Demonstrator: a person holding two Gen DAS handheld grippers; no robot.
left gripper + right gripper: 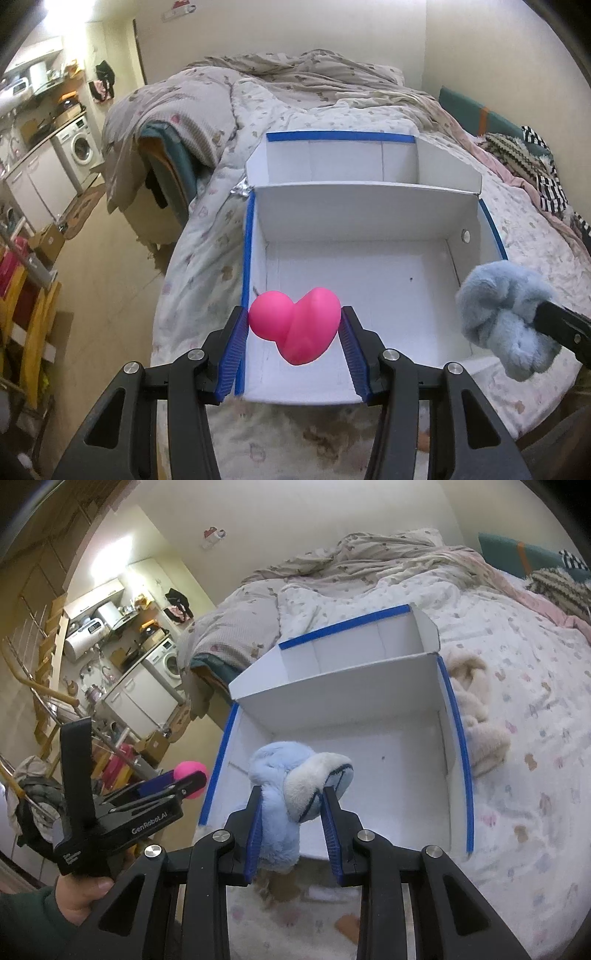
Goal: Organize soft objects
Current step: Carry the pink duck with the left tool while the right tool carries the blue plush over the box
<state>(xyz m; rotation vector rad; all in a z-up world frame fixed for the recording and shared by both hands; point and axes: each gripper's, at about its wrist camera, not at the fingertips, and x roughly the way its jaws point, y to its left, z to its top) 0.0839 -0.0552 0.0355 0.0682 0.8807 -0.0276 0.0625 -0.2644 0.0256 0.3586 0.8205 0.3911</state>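
- White box [369, 206] lies open on the bed [207, 206]; beige plush [476, 716] touches its right wall.
- Left gripper [294, 326] clamps a pink toy [295, 325] above the box's near-left corner.
- Right gripper [291, 805] grips a blue plush [280, 775] above the box's near edge.
- Washer [82, 147] and cabinets [40, 184] stand far left of the box.

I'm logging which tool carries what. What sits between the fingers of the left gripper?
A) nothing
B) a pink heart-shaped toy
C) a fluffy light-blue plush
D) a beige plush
B: in the left wrist view the pink heart-shaped toy is pinched in the left gripper, held above the white box.
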